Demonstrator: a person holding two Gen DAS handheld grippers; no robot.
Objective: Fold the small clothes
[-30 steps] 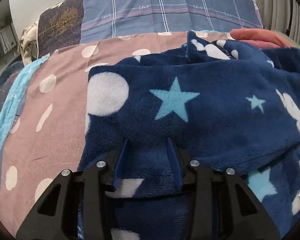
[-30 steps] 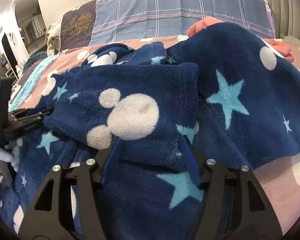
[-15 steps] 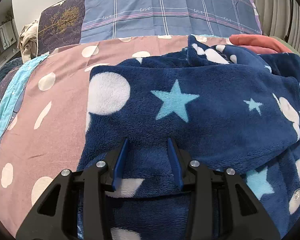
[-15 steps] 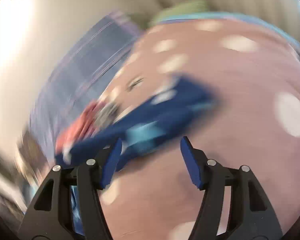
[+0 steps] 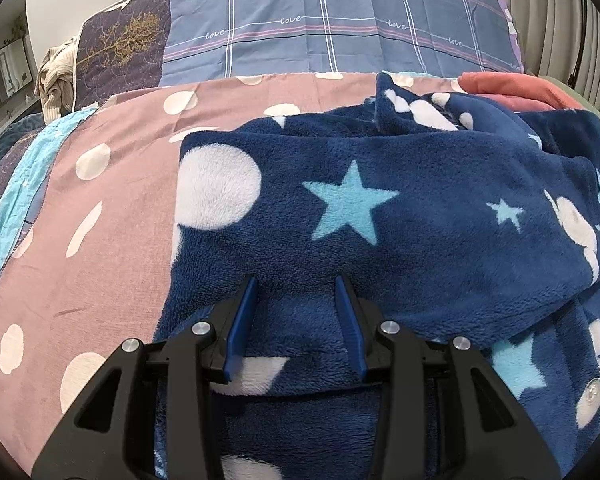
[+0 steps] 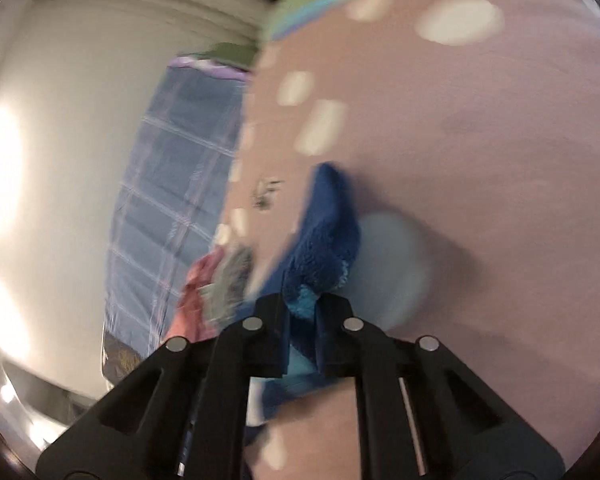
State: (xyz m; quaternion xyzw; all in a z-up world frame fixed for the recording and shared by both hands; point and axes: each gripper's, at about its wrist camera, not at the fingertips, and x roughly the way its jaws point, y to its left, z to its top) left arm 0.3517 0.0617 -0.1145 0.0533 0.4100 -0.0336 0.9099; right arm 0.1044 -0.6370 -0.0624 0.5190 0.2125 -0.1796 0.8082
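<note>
A navy fleece garment [image 5: 380, 216] with light-blue stars and white dots lies partly folded on the bed. My left gripper [image 5: 296, 316] is open, its blue fingers resting low on the fleece near its front fold. In the blurred, tilted right wrist view, my right gripper [image 6: 302, 312] is shut on an edge of the same navy fleece [image 6: 328, 240], which sticks out past the jaws above the pink sheet.
The bed has a pink sheet with white dots [image 5: 100, 240], also seen in the right wrist view [image 6: 480, 160]. A blue plaid pillow [image 5: 320, 24] and a dark tree-print pillow [image 5: 120, 48] stand at the head. A coral garment [image 5: 512, 88] lies far right.
My right gripper swung away to the right, rolled over, and closed on an edge of the fleece. My left gripper stayed open in place on the garment.
</note>
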